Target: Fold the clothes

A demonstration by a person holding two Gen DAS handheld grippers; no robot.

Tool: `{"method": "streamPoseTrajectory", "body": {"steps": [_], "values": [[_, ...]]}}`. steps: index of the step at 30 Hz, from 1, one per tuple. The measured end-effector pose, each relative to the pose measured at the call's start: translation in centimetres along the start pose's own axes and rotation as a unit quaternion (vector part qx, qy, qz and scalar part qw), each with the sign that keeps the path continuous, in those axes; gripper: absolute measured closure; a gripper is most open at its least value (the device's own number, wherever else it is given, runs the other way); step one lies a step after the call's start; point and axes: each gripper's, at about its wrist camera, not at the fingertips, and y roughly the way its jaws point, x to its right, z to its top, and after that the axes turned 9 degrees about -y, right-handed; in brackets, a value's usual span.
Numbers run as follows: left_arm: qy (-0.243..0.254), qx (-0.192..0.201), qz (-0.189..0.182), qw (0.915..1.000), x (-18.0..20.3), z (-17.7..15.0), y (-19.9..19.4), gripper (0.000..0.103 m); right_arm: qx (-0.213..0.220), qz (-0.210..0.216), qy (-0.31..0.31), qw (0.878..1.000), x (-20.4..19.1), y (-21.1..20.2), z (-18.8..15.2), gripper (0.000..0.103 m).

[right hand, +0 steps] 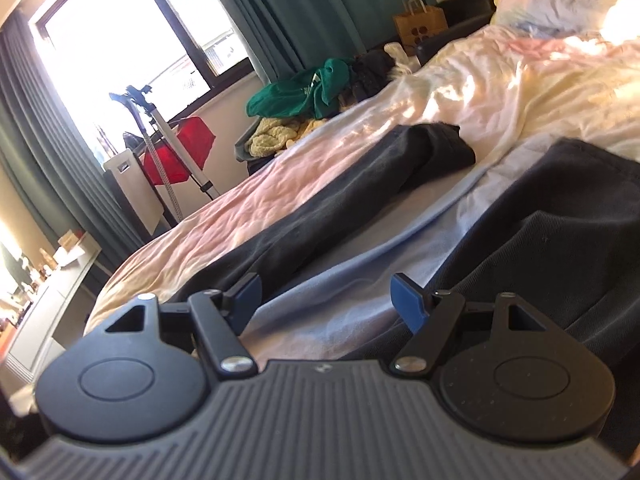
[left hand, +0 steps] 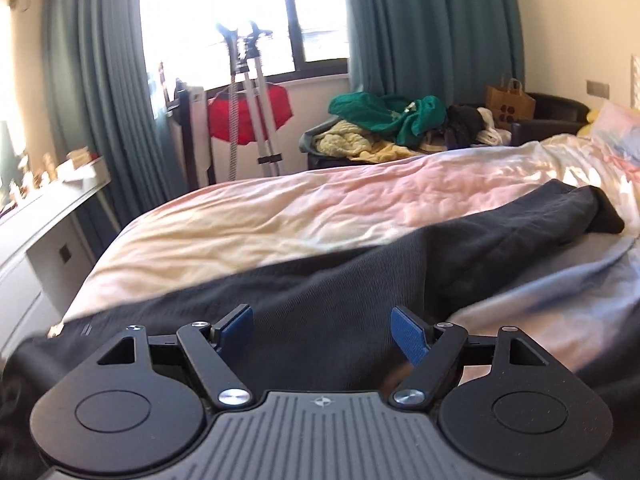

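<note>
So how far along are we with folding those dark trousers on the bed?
Done: the dark trousers lie spread on the bed, legs apart. No fold shows yet. In hand: nothing. The left gripper hovers open over one leg, the right gripper open above the gap between the legs. Left: every fold, and possibly the heap of clothes beyond the bed.

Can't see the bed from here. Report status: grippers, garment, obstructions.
Left gripper open, empty, over dark trousers. Right gripper open, empty, above the bedsheet between the legs. Trousers spread flat on bed, unfolded. Nothing in the way.
</note>
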Motion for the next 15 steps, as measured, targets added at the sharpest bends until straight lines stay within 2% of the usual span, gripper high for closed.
{"method": "streamPoseTrajectory", "body": {"steps": [4, 9, 10, 12, 13, 14, 15], "values": [[0.007, -0.042, -0.040, 0.9983, 1.2, 2.6, 5.6, 0.025, -0.012, 0.002, 0.013, 1.000, 0.4, 1.5, -0.2, 0.029], [0.005, -0.105, -0.092, 0.9902, 2.7, 4.2, 11.1, 0.028, -0.019, 0.003, 0.018, 1.000, 0.8, 2.6, -0.5, 0.029], [0.002, -0.116, -0.106, 0.9875, 3.0, 4.3, 11.5, 0.040, -0.021, 0.001, 0.019, 1.000, 0.9, 2.9, -0.5, 0.029], [0.010, -0.106, -0.126, 0.9863, 3.7, 4.0, 10.8, 0.061, -0.026, -0.002, 0.026, 0.999, 1.3, 3.4, -0.6, 0.029], [0.027, -0.098, -0.125, 0.9869, 4.1, 3.8, 10.1, 0.087, -0.029, -0.004, 0.029, 0.999, 1.4, 3.6, -0.7, 0.029], [0.047, -0.082, -0.124, 0.9878, 4.6, 3.4, 8.7, 0.100, -0.031, -0.003, 0.032, 0.999, 1.5, 3.7, -0.7, 0.029], [0.068, -0.065, -0.122, 0.9880, 5.0, 2.9, 7.3, 0.100, -0.031, -0.003, 0.035, 0.999, 1.5, 3.8, -0.7, 0.029]]}}
